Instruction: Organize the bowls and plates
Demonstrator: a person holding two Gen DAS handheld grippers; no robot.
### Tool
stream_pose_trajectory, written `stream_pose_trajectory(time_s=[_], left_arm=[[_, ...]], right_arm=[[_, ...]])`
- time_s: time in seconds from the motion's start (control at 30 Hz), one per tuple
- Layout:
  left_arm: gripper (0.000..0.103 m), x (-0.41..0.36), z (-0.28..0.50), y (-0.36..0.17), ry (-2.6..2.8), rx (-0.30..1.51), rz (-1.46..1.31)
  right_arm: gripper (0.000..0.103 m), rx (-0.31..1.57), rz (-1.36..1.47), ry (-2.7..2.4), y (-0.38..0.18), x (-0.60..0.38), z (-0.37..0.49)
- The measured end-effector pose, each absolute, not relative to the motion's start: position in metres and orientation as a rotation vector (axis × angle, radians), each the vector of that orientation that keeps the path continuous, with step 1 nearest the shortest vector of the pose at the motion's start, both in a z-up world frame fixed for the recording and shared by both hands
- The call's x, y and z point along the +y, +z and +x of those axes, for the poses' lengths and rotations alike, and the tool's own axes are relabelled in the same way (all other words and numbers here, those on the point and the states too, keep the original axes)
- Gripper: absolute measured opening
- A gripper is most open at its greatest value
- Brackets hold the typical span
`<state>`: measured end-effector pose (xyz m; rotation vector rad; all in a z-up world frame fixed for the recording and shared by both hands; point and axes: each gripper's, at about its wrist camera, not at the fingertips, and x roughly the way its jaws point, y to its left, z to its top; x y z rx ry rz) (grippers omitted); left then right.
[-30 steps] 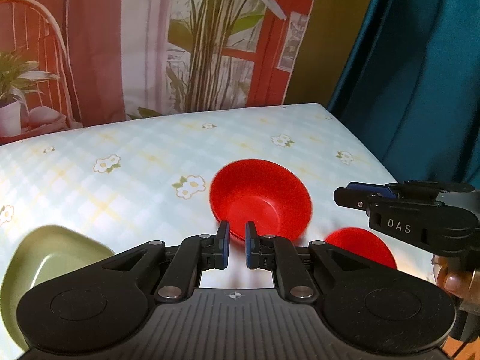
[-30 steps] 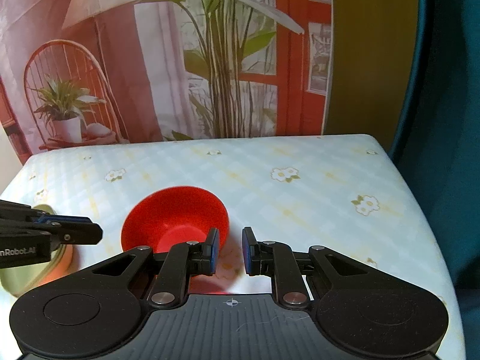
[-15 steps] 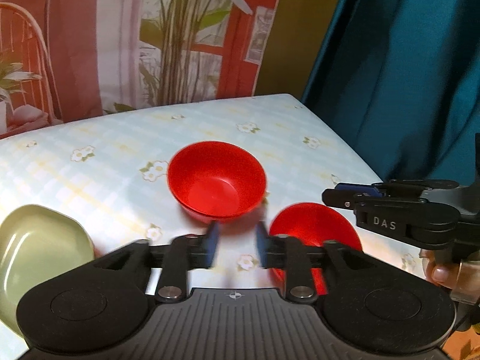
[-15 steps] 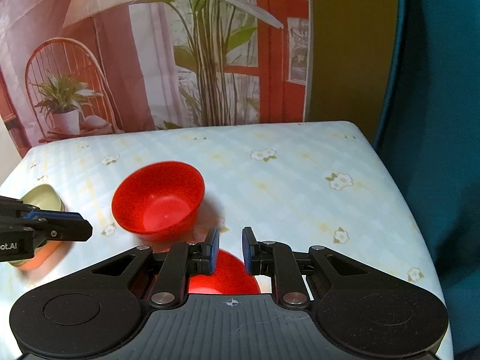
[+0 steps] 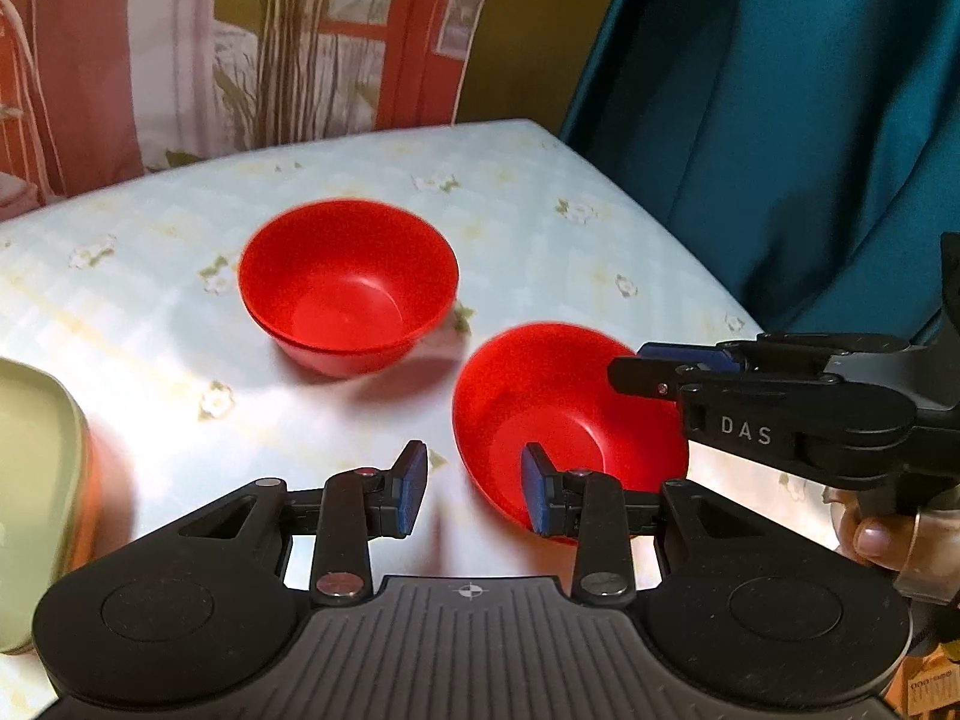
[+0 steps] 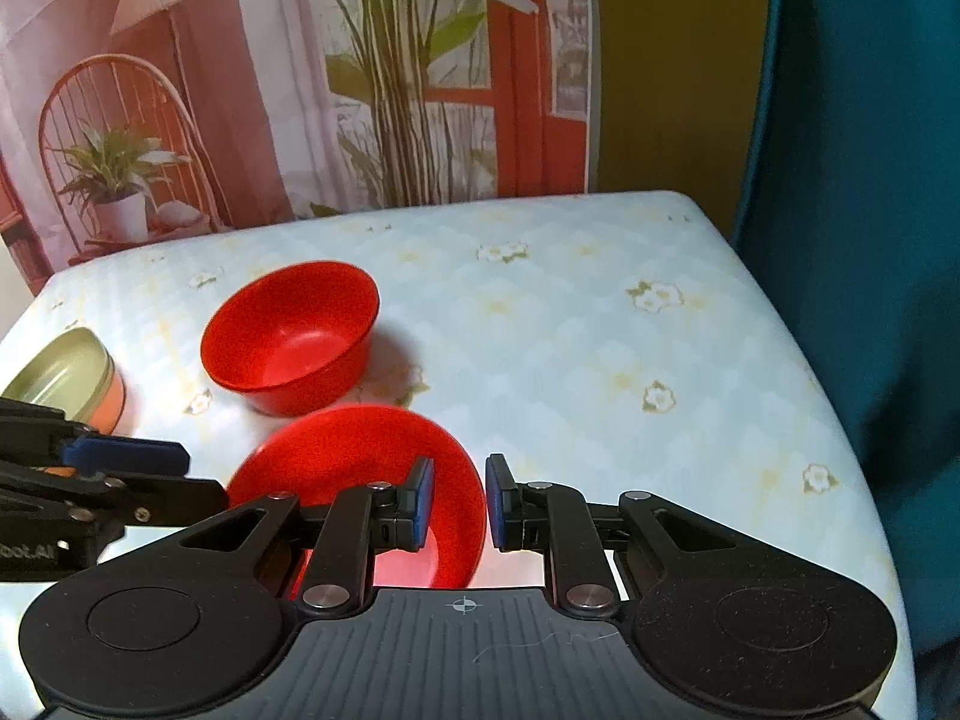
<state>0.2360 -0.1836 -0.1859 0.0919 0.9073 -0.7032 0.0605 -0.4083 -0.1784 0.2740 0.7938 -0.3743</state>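
Both pairs of jaws stand apart and grip nothing: the left gripper (image 5: 474, 495) gapes wide, the right gripper (image 6: 456, 504) only narrowly. Nearest them sits the near red bowl (image 5: 564, 414), upright on the flowered tablecloth (image 6: 570, 324); its near right rim falls in the right gripper's gap, seemingly without touching either pad, though the view is too foreshortened to be sure. Left fingers (image 5: 411, 495) flank its left rim, one finger overlapping the bowl. Each tool is held level, pointing across the table, the right one reaching in over the bowl's far side. Beyond lies the far red bowl (image 6: 291, 336), close by, then the green dish (image 6: 60, 363) at the left edge.
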Motion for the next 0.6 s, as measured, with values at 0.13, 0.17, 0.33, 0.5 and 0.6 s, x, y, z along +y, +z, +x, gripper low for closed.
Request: stream_pose_trajectory(time_s=[0.13, 0.17, 0.33, 0.5, 0.6], left_arm=[[0.035, -0.189, 0.239, -0.196, -0.705, 0.929, 0.097], [0.035, -0.190, 0.240, -0.198, -0.708, 0.936, 0.094], [0.022, -0.194, 0.240, -0.205, -0.741, 0.947, 0.091], [0.020, -0.189, 0.242, -0.207, -0.742, 0.948, 0.069], [0.020, -0.187, 0.242, -0.206, -0.734, 0.949, 0.067]], right_arm=[[0.017, 0.805, 0.282, -0.378, -0.184, -0.407, 0.058], [0.017, 0.808, 0.286, -0.377, -0.185, -0.407, 0.058], [0.016, 0.815, 0.289, -0.377, -0.187, -0.406, 0.059], [0.012, 0.817, 0.286, -0.380, -0.186, -0.406, 0.060], [0.010, 0.819, 0.289, -0.375, -0.187, -0.405, 0.061]])
